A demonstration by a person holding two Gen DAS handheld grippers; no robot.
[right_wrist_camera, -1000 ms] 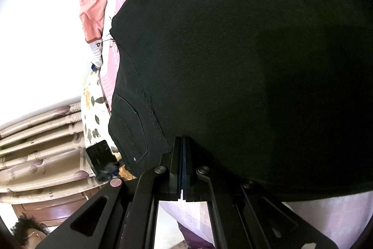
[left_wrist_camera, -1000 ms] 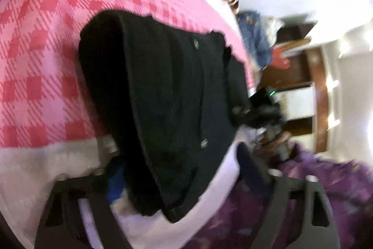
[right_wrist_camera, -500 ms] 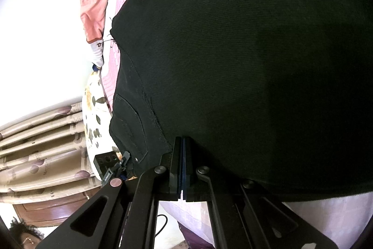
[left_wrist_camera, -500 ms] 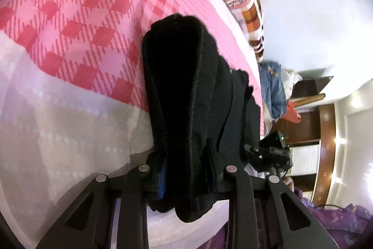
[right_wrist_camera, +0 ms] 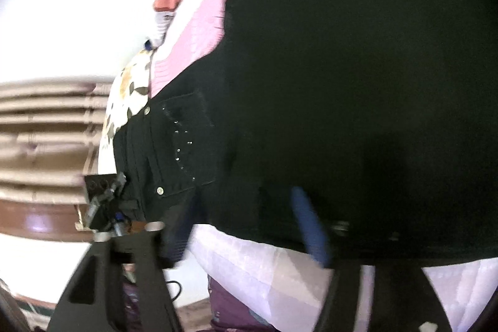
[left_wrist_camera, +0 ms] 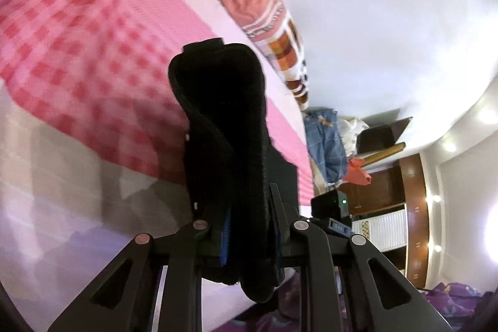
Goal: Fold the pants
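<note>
Left wrist view: left gripper (left_wrist_camera: 246, 235) jaws pinching thick folded black pants (left_wrist_camera: 224, 126) mid-frame over pink bed (left_wrist_camera: 77, 36); right gripper (right_wrist_camera: 246, 226) jaws spreading. Soft, heavyish denim; gripping at fold edge.

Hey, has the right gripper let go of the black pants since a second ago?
Yes. The right gripper was shut on the hem; now its jaws stand wide apart, and the black pants lie flat on the pink bedspread.
</note>
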